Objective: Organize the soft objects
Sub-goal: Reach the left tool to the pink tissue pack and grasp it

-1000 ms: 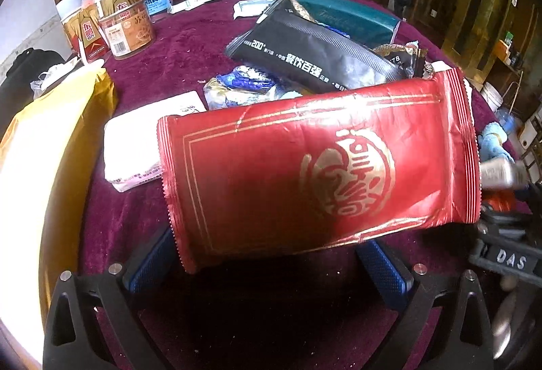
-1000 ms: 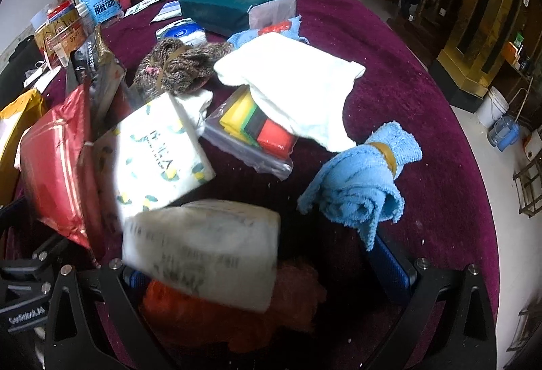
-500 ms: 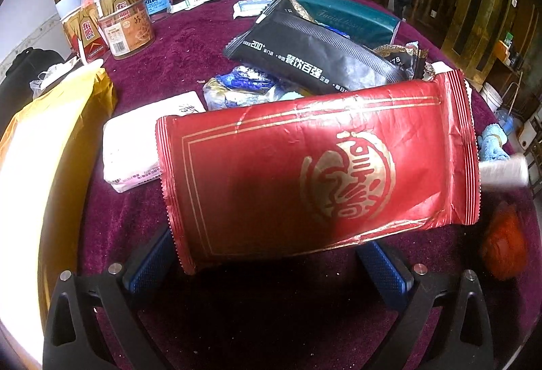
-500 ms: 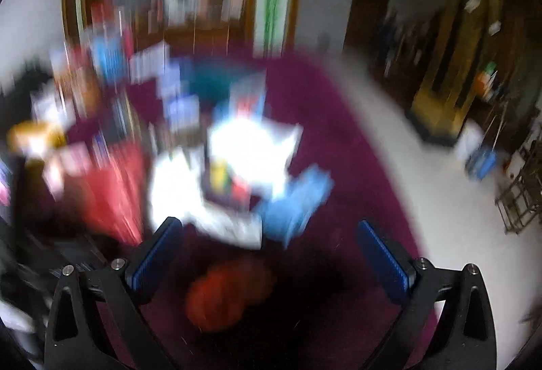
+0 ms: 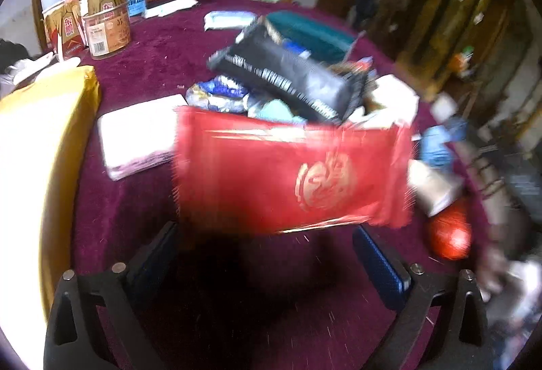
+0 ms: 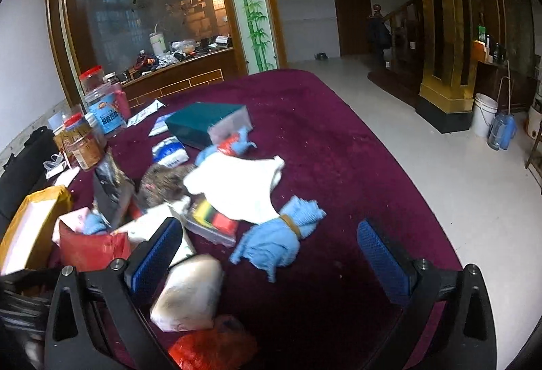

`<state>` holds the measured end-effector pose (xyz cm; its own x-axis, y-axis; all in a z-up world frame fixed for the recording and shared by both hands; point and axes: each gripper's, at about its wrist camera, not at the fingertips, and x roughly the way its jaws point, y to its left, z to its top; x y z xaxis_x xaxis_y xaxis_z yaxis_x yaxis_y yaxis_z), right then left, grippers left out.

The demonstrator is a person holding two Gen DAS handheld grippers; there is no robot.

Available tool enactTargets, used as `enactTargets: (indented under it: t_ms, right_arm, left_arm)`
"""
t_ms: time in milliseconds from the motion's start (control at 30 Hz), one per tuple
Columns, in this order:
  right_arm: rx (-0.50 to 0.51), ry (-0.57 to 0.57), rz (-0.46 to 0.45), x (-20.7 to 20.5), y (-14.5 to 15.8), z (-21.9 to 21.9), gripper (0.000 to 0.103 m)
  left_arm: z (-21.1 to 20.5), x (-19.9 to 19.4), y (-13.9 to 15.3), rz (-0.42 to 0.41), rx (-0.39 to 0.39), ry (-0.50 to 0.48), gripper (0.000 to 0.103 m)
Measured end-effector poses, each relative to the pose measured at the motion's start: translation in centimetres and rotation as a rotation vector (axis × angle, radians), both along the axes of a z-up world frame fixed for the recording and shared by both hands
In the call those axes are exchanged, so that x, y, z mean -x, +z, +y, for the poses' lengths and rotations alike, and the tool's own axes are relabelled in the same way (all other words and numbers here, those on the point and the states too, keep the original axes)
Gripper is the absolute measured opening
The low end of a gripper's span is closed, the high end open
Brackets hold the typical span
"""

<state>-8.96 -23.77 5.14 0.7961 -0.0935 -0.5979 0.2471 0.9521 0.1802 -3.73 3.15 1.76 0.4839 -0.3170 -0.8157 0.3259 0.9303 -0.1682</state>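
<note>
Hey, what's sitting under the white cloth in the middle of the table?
Under the white cloth lies a clear packet with yellow and red pieces; only its near end shows. A brown knitted bundle pokes out on the left. The rest is covered.

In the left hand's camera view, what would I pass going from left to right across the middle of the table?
yellow package → white tissue pack → red packet → orange-red ball
</note>
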Motion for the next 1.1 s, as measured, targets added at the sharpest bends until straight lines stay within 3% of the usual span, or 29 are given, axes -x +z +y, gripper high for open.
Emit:
enactTargets:
  t_ms: [67, 133, 200, 367, 467, 600, 733, 867, 1100]
  right_arm:
    - [-0.061, -0.001, -0.005, 0.1, -0.3, -1.1, 0.103]
    - [-0.08, 0.005, -0.014, 0.2, -0.3, -1.3, 0.103]
    - [-0.09, 0.025, -0.007, -0.1, -0.4, -1.1, 0.103]
    - [-0.124, 0.037, 0.011, -0.4, -0.7, -1.2, 0.103]
    - [-0.161, 0.021, 0.036, -0.7, -1.1, -1.8, 0.103]
    - [-0.207, 0.018, 0.069, -1.1, -1.9, -2.3, 0.103]
    - [-0.199, 0.022, 0.066, -1.1, -1.8, -2.1, 0.103]
    - [-0.204, 0.024, 0.071, -1.1, -1.9, -2.0, 0.103]
    - [-0.192, 0.038, 0.095, -1.3, -2.1, -1.6, 0.103]
  left_arm:
    - [1.7, 1.1, 1.3, -0.009, 0.076, -0.033, 0.101]
    - [3.8, 2.4, 2.6, -0.045, 0.099, -0.054, 0.101]
    - [5.3, 2.9, 3.4, -0.067, 0.082, -0.057, 0.101]
    - [7.4, 1.3, 4.6, -0.134, -0.073, 0.01, 0.101]
    - [7.8, -1.2, 4.7, -0.11, -0.04, 0.045, 0.101]
    - [5.2, -1.9, 4.6, -0.137, -0.01, -0.08, 0.101]
    - [0.7, -1.3, 4.2, -0.193, -0.179, -0.266, 0.101]
    - [1.4, -4.2, 4.1, -0.194, -0.271, -0.204, 0.101]
    - [6.5, -10.9, 2.5, -0.091, -0.226, -0.106, 0.098]
